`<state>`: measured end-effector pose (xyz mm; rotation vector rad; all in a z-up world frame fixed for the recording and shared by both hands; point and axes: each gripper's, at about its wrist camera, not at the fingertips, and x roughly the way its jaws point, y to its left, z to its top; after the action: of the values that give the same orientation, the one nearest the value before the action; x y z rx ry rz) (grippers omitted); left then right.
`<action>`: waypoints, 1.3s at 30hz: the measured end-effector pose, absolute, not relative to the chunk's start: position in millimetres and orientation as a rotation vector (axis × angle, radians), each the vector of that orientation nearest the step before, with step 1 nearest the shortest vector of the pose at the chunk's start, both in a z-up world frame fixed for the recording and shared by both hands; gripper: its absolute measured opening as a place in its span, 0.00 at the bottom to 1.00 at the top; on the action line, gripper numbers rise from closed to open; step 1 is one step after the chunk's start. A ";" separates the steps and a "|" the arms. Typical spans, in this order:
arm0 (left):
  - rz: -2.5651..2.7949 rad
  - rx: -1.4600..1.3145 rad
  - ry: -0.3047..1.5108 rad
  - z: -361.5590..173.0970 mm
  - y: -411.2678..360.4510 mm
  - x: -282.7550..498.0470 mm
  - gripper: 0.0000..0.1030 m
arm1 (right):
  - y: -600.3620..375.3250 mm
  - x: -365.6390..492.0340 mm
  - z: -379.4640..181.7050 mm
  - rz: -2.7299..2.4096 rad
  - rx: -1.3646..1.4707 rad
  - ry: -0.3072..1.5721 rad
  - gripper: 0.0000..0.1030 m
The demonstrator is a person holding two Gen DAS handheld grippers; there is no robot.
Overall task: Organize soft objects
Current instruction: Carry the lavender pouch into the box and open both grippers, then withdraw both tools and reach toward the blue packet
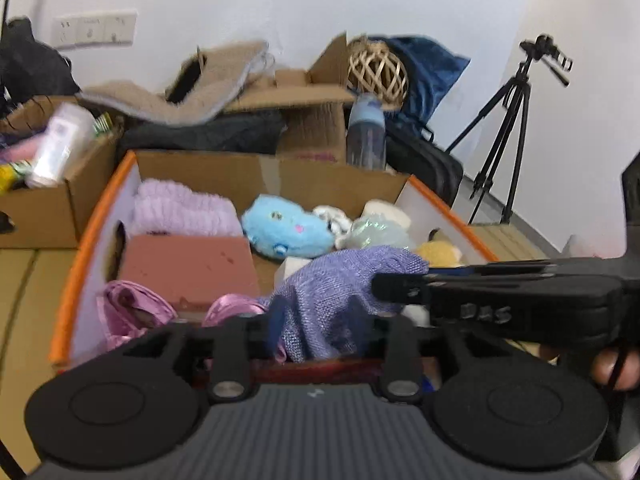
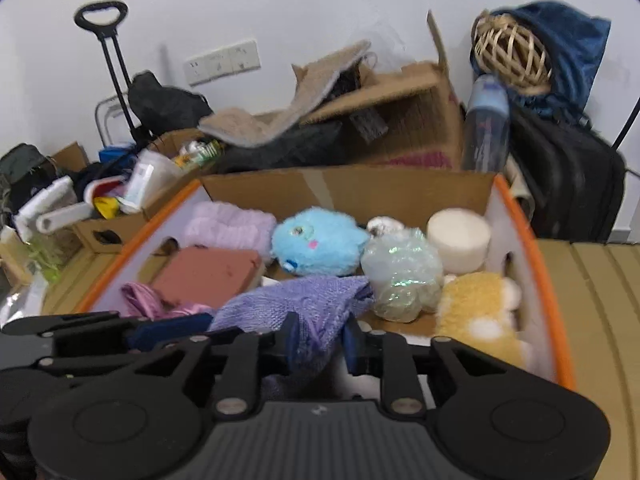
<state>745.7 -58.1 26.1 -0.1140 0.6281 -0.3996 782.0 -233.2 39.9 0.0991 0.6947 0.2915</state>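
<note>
Together gripping a purple knitted cloth point(image 2: 304, 304) over an orange-rimmed cardboard box point(image 2: 554, 292): left gripper point(image 1: 316, 336) and right gripper point(image 2: 320, 344), jaws both narrowed onto its fabric.

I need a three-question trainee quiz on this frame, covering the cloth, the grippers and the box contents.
1. True or false: both the left gripper and the right gripper have their jaws closed on the purple cloth.
2. Which toy lies in the box directly behind the cloth: A) blue plush, B) red ball, C) green frog?
3. Fill in: the flat reddish-brown block sits in front of the folded ____ towel.

Key: 1 true; 2 A; 3 lilac.
</note>
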 end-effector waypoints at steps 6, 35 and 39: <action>-0.415 -0.100 0.527 84.1 -47.1 682.6 0.45 | -253.9 719.2 105.3 0.271 0.053 0.559 0.45; -0.342 -0.037 0.250 97.4 11.9 272.4 0.92 | -269.9 315.4 99.1 0.255 0.010 0.234 0.85; -0.342 -0.026 0.255 90.9 8.3 277.1 0.93 | -265.9 307.5 88.6 0.283 0.010 0.267 0.85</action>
<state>277.1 8.3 90.9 -0.0262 0.2550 -0.3416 307.5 -265.9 88.6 0.0102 0.2670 0.2832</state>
